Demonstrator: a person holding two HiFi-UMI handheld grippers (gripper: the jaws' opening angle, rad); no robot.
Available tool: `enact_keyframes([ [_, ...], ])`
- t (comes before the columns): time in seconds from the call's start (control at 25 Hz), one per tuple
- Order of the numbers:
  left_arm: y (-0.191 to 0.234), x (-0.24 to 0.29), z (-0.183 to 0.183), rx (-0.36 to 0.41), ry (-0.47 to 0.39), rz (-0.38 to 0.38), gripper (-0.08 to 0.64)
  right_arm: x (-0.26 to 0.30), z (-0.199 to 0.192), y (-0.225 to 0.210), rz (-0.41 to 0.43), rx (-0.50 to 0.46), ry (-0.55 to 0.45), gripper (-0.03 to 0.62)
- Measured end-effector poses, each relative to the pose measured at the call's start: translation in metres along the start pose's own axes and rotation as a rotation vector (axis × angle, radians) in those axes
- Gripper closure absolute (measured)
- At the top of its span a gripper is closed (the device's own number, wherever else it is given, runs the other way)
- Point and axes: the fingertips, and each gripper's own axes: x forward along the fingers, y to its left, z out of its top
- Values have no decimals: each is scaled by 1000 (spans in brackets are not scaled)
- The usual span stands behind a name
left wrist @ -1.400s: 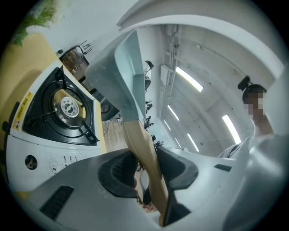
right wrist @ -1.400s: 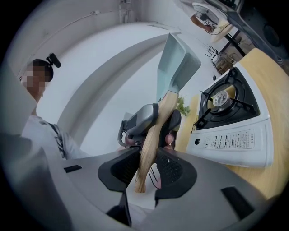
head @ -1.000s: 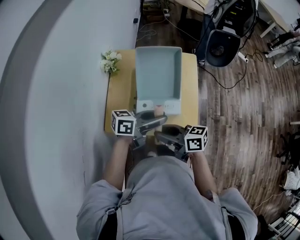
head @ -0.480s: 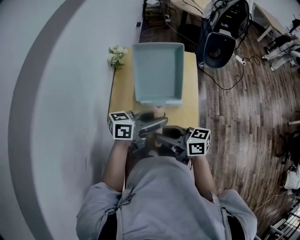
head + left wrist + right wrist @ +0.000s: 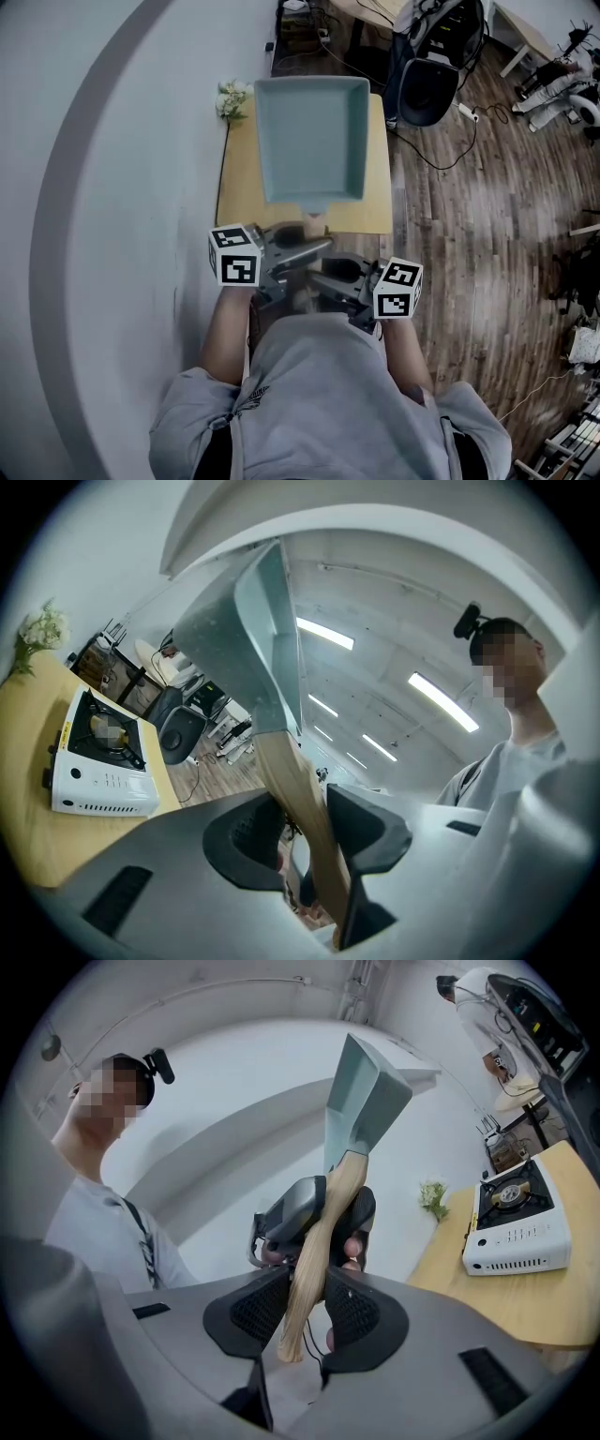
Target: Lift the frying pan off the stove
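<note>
In the head view, the pan (image 5: 314, 141) hangs level in the air over the table (image 5: 242, 197), hiding the stove beneath it. Your left gripper (image 5: 300, 253) and right gripper (image 5: 328, 279) sit close together at your chest, one behind the other along the handle (image 5: 316, 215). Two grips probably keep the heavy front end from drooping.

In the left gripper view, the wooden handle runs up between the jaws, which are partly closed and pressed on its sides. The stove (image 5: 98, 761) stands well below and apart from the pan, so I judge the lift itself done.

In the right gripper view, the jaws are likewise part-way closed and clamp the handle near its free end, behind the left gripper. That rear hold likely works as a lever against tipping. The stove sits on the table beside the flowers (image 5: 433, 1196), burner bare.
</note>
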Motion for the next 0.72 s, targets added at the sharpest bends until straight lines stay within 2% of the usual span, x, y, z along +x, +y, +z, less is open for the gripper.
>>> enact_keyframes([
  [0.32, -24, -3, 5, 50, -10, -6, 423, -3, 5, 22, 20, -29, -24, 480],
  [0.52, -49, 14, 15, 89, -16, 2, 422, -24, 20, 39, 38, -65, -22, 480],
  [0.72, -52, 17, 18, 117, -29, 3, 423, -27, 23, 39, 48, -100, -20, 482],
])
